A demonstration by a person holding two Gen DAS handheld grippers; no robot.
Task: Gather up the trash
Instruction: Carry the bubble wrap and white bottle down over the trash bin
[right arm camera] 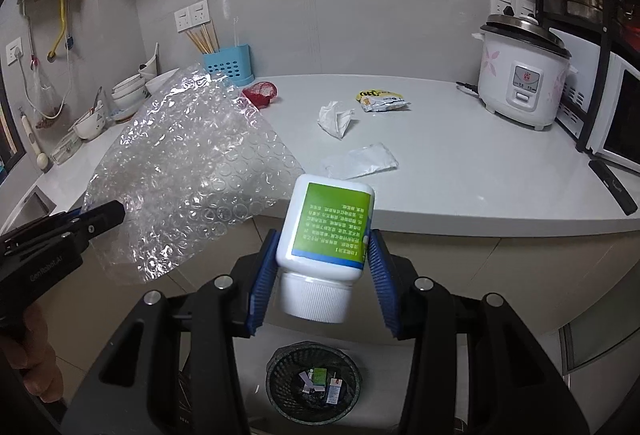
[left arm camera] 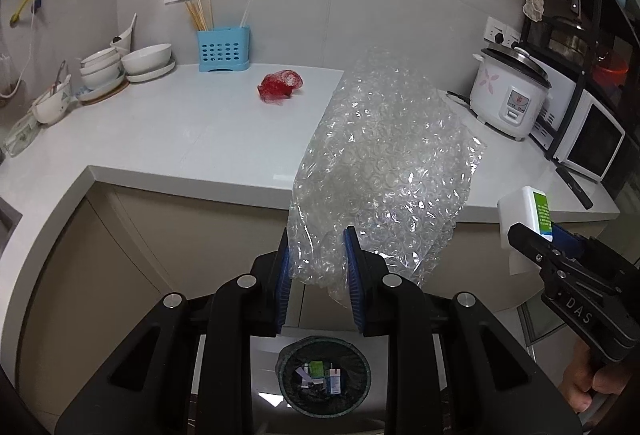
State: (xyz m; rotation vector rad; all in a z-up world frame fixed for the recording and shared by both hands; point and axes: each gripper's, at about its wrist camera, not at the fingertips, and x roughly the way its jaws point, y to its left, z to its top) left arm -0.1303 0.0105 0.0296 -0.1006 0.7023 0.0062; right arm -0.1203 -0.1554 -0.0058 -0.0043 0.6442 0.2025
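Now the left gripper (left arm camera: 316, 267) is clamping the bubble wrap (left arm camera: 384, 163), the right gripper (right arm camera: 322, 275) is squeezing a white bottle (right arm camera: 326, 231), both hanging above the bin (right arm camera: 314, 383).

Left gripper (left arm camera: 316, 267): lower centre of frame, blue pads clamped, load held. Right gripper (right arm camera: 324, 271): lower centre, likewise clamped.

A rice cooker (right arm camera: 522, 75) stands on the counter (right arm camera: 460, 171) at two o'clock, blue utensil holder (right arm camera: 228, 65) and stacked bowls (left arm camera: 120, 69) at ten
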